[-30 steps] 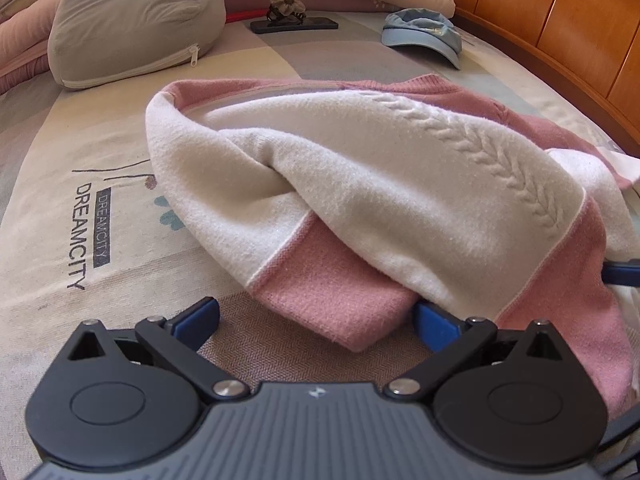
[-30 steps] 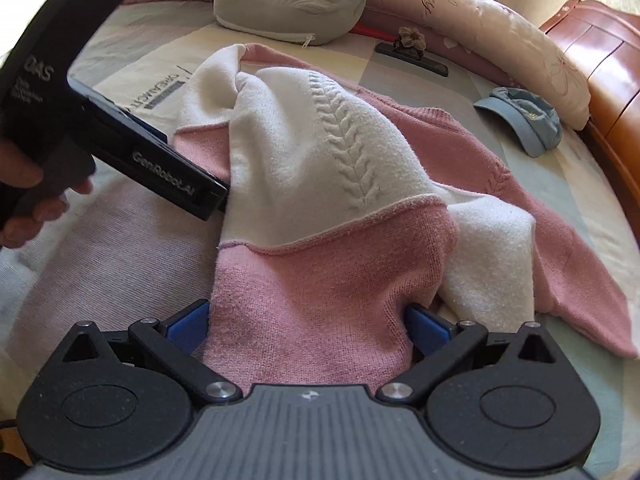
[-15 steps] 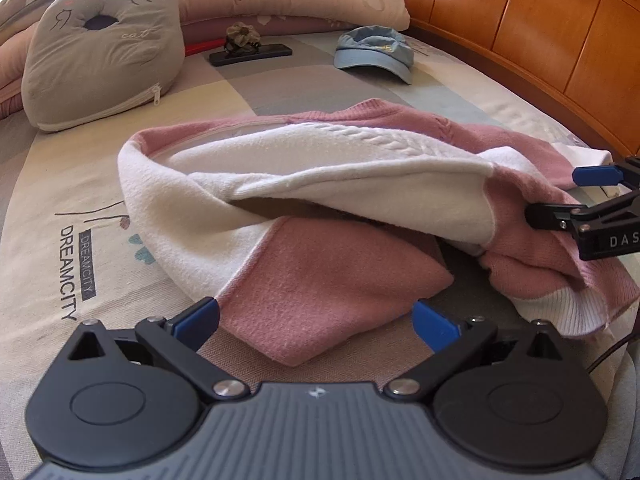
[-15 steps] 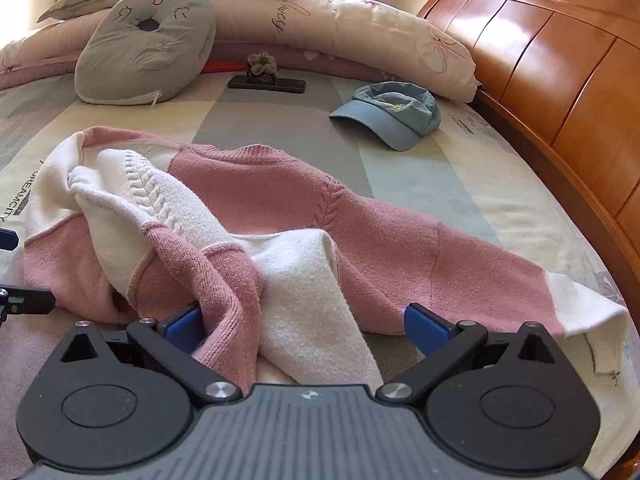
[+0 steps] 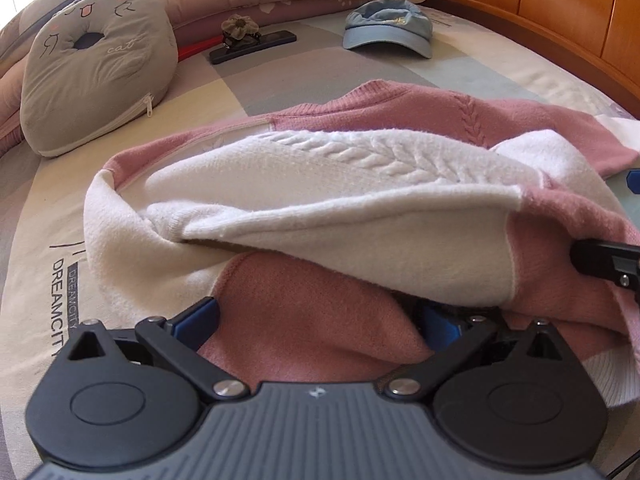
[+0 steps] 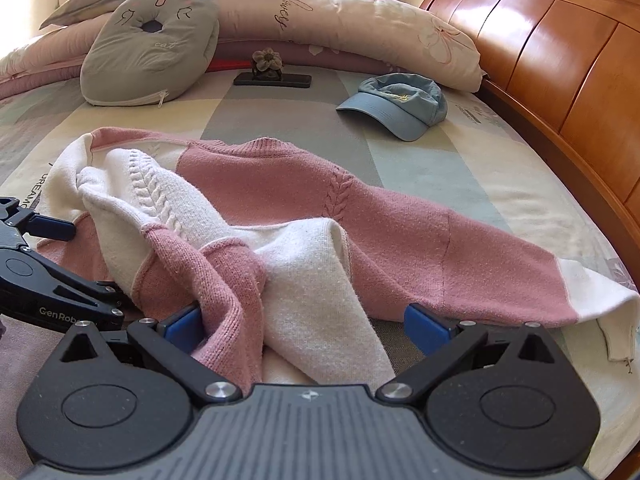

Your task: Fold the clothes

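A pink and white cable-knit sweater (image 5: 360, 200) lies on the bed, its left side bunched and folded over the body. Its right sleeve (image 6: 460, 248) stretches flat to the right and ends in a white cuff. My left gripper (image 5: 318, 320) is open, its blue pads on either side of a pink fold at the near edge; white fabric covers the right pad. My right gripper (image 6: 303, 326) is open too, with pink and white folds lying between its fingers. The left gripper's black frame (image 6: 36, 280) shows beside the sweater's left edge.
A blue cap (image 6: 400, 104) lies beyond the sweater on the right. A grey cat cushion (image 6: 148, 48), a dark phone (image 6: 272, 79) with a flower clip on it, and long pillows (image 6: 360, 28) sit at the back. A wooden bed frame (image 6: 560, 60) curves along the right.
The left gripper has pushed forward, so the pink fold now lies between its pads. The right gripper swung from the sweater's left part toward the right sleeve side. Both stayed wide.
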Demonstrator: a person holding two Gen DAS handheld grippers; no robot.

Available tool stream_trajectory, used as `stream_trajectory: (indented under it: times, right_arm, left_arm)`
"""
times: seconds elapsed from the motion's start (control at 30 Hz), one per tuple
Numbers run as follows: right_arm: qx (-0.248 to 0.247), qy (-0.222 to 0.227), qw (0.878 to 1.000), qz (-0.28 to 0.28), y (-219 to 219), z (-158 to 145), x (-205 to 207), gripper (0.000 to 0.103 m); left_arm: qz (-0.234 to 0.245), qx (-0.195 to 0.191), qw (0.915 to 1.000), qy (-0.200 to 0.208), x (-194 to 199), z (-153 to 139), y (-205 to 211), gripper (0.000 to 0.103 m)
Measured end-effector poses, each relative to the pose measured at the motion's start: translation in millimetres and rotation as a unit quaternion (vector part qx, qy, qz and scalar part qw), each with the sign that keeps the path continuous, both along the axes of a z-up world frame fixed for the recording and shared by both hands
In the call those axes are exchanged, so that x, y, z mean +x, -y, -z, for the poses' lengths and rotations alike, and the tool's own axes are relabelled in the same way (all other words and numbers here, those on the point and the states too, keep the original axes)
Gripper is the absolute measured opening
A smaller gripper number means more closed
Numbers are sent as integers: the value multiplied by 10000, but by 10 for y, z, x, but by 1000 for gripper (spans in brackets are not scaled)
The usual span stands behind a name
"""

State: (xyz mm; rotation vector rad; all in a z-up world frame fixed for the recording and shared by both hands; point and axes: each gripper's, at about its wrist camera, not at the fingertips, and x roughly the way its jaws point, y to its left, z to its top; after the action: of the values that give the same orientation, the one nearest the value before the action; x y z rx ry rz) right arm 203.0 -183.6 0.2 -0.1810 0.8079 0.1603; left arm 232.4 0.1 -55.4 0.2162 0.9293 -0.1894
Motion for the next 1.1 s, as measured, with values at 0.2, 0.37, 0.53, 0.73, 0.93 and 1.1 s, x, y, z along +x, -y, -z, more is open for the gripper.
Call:
stream_trajectory:
  times: [0.2,0.37,0.53,0.73,0.93,1.1]
  right_arm:
    - [80,-58,9998,-159,-54,-14,-79,103]
    - [392,-108,9981,-457,-160,-98,-207,103]
    - [800,-167,9932,-831,-284,-214,-357,103]
    - [916,-49,9910,-972,-367,-334,-546,103]
    - [1097,-63,9904,-843,-267,-331,-603,103]
    - [1257,-88,9877,-928,-290,-342,-643,103]
  left_arm:
    - [-369,357,9987,-47,-143,-43,-427,103]
    - [-615,288,9977,-77,-239,-43,-647,103]
    - [-602,435,9972,13,-175,33,-487,103]
    - [-697,819,9940,174,-220,-31,-535,103]
    - [-1037,1570,9816,314,-382,-144,-818,103]
    - [-1044,1185,9874,86,-400,-145,-956,103]
